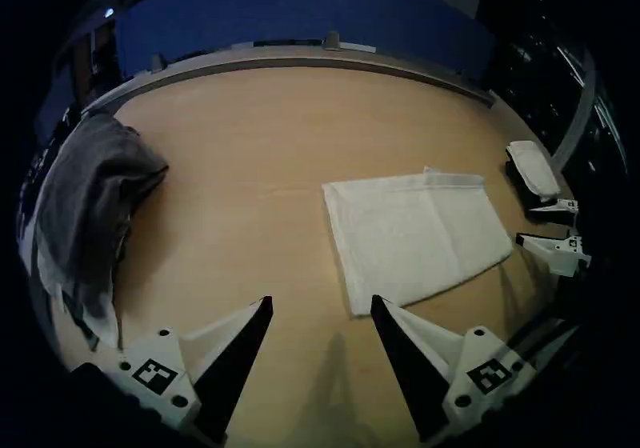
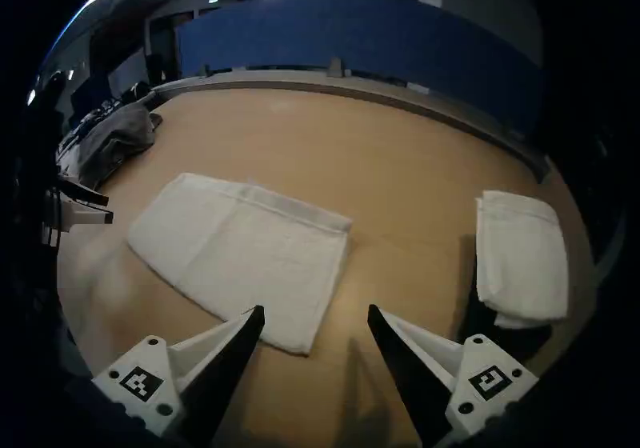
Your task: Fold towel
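Wood table (image 1: 264, 168): white towel (image 1: 416, 236) flat; grey cloth heap (image 1: 88, 200), folded towel (image 2: 520, 256) apart.

Wooden table (image 1: 264, 168): flat white towel (image 1: 416, 236) mid-table, folded towel (image 2: 522, 256) near one edge, grey cloth heap (image 1: 88, 200) opposite.

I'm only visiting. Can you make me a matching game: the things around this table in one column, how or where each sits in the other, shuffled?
Things
1. large white towel
2. small white towel
3. grey cloth
4. blue partition

Where or how
A. heaped at one end of the table
B. upright along the table's far edge
C. lying flat mid-table
D. folded compact, near the other end

Pairs: 1-C, 2-D, 3-A, 4-B
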